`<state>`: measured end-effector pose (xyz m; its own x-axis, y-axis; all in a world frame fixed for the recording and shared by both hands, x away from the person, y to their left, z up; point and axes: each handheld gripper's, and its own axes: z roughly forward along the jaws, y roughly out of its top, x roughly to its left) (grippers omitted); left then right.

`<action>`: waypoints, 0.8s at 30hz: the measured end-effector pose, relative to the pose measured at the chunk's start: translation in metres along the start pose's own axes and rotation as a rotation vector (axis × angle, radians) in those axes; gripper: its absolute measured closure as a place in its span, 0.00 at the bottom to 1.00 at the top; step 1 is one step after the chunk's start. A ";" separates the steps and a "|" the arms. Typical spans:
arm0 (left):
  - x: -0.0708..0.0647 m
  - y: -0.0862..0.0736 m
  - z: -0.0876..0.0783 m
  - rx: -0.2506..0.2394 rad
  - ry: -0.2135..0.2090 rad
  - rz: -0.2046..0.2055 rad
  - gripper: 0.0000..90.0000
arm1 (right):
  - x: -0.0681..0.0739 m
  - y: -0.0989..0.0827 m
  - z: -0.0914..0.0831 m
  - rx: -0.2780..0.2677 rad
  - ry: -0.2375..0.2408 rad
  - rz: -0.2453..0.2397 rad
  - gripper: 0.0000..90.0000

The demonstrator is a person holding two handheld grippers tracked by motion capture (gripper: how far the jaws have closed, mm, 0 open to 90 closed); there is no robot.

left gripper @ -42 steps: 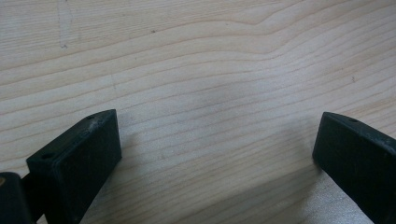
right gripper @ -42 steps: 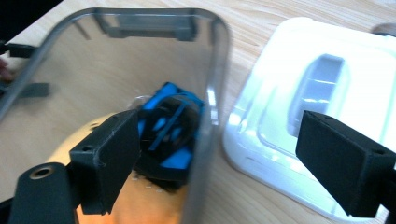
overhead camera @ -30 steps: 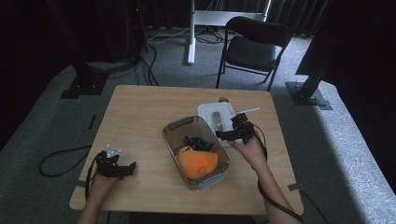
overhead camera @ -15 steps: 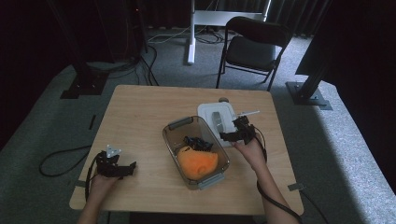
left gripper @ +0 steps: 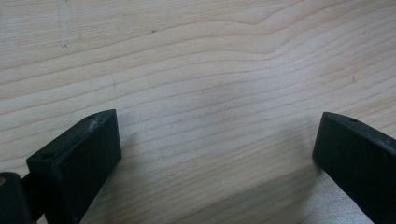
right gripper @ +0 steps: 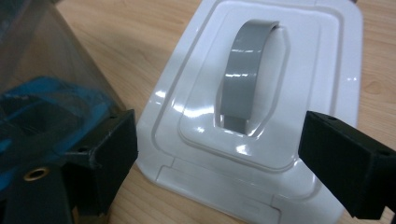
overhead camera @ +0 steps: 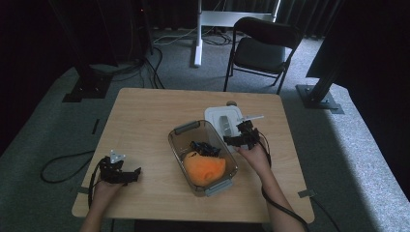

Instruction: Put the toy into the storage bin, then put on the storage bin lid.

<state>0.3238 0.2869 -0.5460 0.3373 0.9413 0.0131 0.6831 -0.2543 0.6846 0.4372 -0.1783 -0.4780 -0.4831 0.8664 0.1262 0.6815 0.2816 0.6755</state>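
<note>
Tongs in my left hand [overhead camera: 121, 170] sit idle at the near left corner of the table [overhead camera: 145, 111], jaws spread wide over bare wood with nothing between them. Moving across, the clear bin [overhead camera: 203, 157] stands mid-table with an orange lump [overhead camera: 204, 169] and some dark bits inside. Just past its right wall lies the white lid [right gripper: 261, 93], flat on the wood, grey handle [right gripper: 245, 70] arched up in its sunken middle. And here is my right gripper [right gripper: 219, 154], jaws gaping, hanging low at the lid's near edge, one jaw close against the bin's wall. I reckon this lid is light, stiff plastic, glossy and likely slick on the flat parts, so pinching the rim risks a slide. That handle strap is the spot: narrow, raised, room beneath it for a jaw. Close across its width and it should lift level.
</note>
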 end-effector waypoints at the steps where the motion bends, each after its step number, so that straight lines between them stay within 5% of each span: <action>1: 0.000 0.000 0.000 0.000 0.000 0.000 0.02 | 0.000 0.000 0.002 0.004 0.004 0.000 0.13; 24: 0.000 0.000 0.000 -0.001 0.002 -0.003 0.02 | -0.001 0.002 0.020 0.014 -0.077 -0.015 0.15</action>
<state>0.3232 0.2867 -0.5460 0.3339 0.9425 0.0120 0.6839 -0.2510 0.6850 0.4506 -0.1702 -0.4912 -0.4499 0.8911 0.0593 0.6823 0.3001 0.6666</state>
